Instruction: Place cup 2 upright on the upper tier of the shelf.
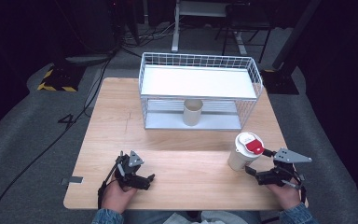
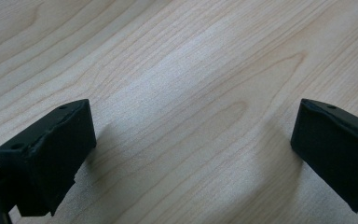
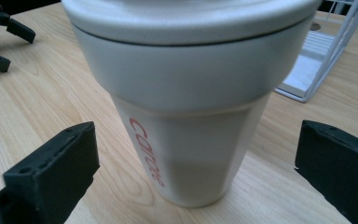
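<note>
1. The white lidded cup point(image 1: 245, 151) is standing upright on the tabletop point(image 1: 177, 161), near its right edge and toward the front, with a red tab on its lid.
2. The right gripper point(image 1: 255, 162) is sitting just beside the cup on its right – its jaws are spread wide, one on each side of the cup's body, and in the right gripper view both pads are standing clear of the wall, so nothing is being gripped.
3. The left gripper point(image 1: 145, 180) is resting near the front left of the tabletop with its jaws wide apart over bare wood, holding nothing.
4. A wire rack point(image 1: 200, 91) is standing along the back edge, and a beige open cup point(image 1: 192, 112) is sitting on its lower shelf, well apart from the lidded cup.
5. Risks, as I judge them:
   - The cup is tall and tapering to a narrow base, so a jaw brushing its side while the right gripper is pulling away or coming in could be tipping it over.
   - It is standing close to the right edge – a sideways nudge could be sending it off the tabletop.
   - A grip closing high up, on the lid rim, could be popping the lid loose rather than holding the body.
</note>
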Demonstrator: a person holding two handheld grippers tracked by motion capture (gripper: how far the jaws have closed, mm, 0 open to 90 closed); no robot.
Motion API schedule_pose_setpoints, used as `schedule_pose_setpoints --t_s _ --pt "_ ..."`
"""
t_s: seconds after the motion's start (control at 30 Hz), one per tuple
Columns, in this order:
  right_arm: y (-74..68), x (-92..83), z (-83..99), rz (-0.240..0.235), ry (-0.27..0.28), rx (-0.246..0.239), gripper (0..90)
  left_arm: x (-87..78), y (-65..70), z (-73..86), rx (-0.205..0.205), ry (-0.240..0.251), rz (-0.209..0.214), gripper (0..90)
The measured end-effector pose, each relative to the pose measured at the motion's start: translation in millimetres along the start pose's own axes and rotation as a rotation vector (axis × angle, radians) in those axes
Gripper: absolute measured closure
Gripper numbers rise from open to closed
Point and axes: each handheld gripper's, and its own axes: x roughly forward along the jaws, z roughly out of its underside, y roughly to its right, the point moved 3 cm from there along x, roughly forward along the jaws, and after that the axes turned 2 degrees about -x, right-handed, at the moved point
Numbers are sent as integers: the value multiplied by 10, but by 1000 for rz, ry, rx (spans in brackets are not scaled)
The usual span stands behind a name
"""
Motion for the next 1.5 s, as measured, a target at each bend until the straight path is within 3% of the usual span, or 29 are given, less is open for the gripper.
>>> schedule_pose_setpoints --t_s 0.7,0.83,1.5 --pt "-27 301 -54 29 34 39 15 0 0 0 0 0 0 3" --pt "-48 297 -60 39 49 21 116 0 0 0 0 0 0 4" --pt "-56 259 -80 34 19 2 134 0 0 0 0 0 0 4"
